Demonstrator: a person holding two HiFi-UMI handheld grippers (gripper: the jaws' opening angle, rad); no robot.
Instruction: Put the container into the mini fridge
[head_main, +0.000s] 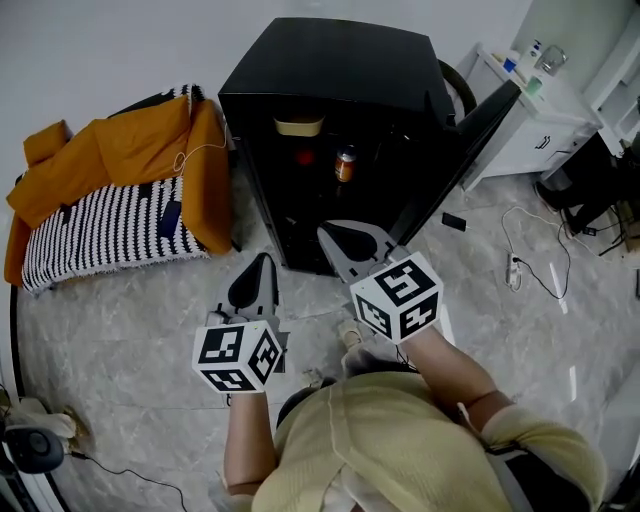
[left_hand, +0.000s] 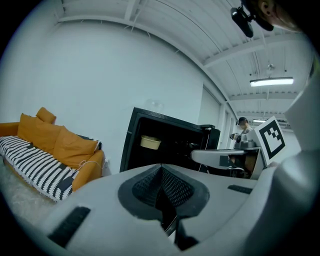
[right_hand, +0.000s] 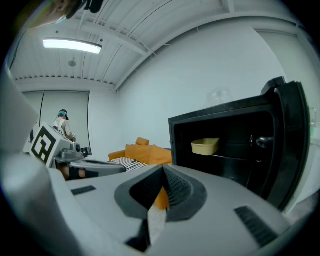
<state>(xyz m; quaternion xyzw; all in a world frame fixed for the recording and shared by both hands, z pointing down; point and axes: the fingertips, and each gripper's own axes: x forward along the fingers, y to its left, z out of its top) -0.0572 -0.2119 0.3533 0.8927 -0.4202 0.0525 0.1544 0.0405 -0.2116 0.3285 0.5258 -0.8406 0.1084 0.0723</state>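
Container (head_main: 298, 125), one only, sits in the mini fridge (head_main: 330, 60); left hand-held gripper (head_main: 262, 264) and right hand-held gripper (head_main: 328, 238) closed, empty.

Head view looks steeply down on the open mini fridge (head_main: 330, 70); both low gripper views face it, close.

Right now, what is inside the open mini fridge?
In the mini fridge: a beige container high up, a can and something red lower. The bottom is too dark.
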